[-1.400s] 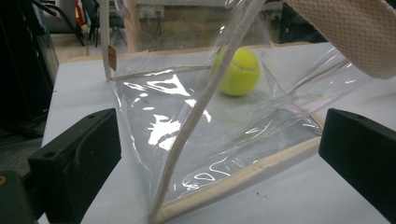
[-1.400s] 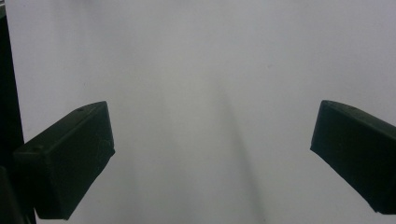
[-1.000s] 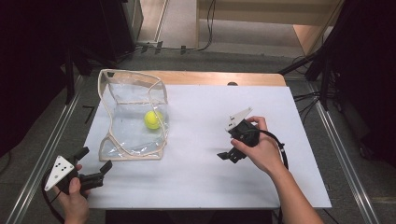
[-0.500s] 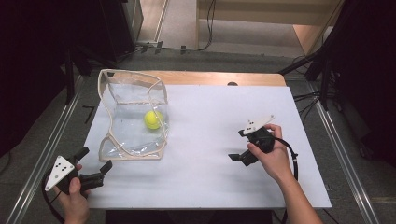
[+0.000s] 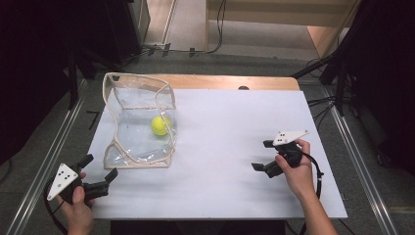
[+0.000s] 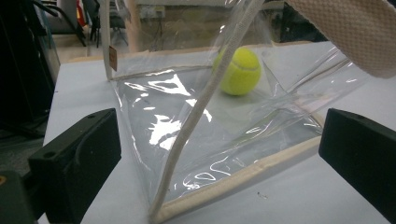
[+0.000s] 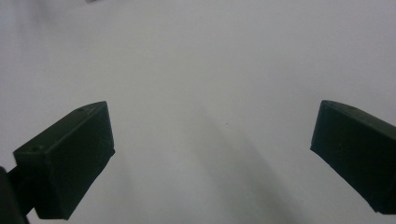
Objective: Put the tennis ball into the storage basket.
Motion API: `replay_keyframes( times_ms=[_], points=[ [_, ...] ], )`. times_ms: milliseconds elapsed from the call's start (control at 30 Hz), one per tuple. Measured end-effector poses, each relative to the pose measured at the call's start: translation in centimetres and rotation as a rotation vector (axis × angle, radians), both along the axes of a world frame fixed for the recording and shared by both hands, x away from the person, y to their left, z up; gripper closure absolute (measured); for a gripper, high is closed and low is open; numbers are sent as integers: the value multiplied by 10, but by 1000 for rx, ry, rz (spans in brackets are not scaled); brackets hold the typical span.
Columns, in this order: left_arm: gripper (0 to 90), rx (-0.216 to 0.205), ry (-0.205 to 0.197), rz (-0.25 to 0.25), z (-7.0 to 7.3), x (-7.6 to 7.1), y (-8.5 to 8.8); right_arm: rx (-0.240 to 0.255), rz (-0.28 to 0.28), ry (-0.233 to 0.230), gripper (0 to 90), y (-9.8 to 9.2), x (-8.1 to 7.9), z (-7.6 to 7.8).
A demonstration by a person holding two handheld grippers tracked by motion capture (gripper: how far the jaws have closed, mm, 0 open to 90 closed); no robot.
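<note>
The left gripper (image 5: 100, 169), jaws apart and empty, sits just short of the clear plastic bag with beige trim (image 5: 139, 122). The yellow-green tennis ball (image 5: 160, 125) lies inside, ahead of it. The right gripper (image 5: 263, 155), likewise spread, stands well apart over the white table sheet (image 5: 220, 127).

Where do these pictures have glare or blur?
Left gripper view: white glare streaks on the clear bag; the tennis ball is sharp, the beige trim at top right blurred. Right gripper view: soft shadows on the white table. High view: dark surroundings.
</note>
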State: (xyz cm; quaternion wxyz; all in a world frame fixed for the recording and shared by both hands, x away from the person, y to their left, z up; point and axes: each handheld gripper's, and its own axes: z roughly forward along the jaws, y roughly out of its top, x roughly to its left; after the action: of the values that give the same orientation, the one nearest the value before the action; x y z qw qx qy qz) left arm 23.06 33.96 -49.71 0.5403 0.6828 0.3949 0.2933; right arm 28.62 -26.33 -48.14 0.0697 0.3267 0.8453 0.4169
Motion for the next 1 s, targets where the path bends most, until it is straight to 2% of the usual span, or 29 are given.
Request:
replay_keyframes(
  times_ms=[567,733,833,1000],
  points=[
    [0,5,-1,2,0,0,0,112,-126,-28,0,-40,-23,-21],
    [0,5,0,2,0,0,0,129,-159,-37,0,-51,-28,-25],
    [0,6,-1,0,0,0,0,124,-180,-53,0,-56,-32,-26],
    [0,9,0,2,0,0,-1,148,-229,-79,0,-67,-39,-29]
  ],
)
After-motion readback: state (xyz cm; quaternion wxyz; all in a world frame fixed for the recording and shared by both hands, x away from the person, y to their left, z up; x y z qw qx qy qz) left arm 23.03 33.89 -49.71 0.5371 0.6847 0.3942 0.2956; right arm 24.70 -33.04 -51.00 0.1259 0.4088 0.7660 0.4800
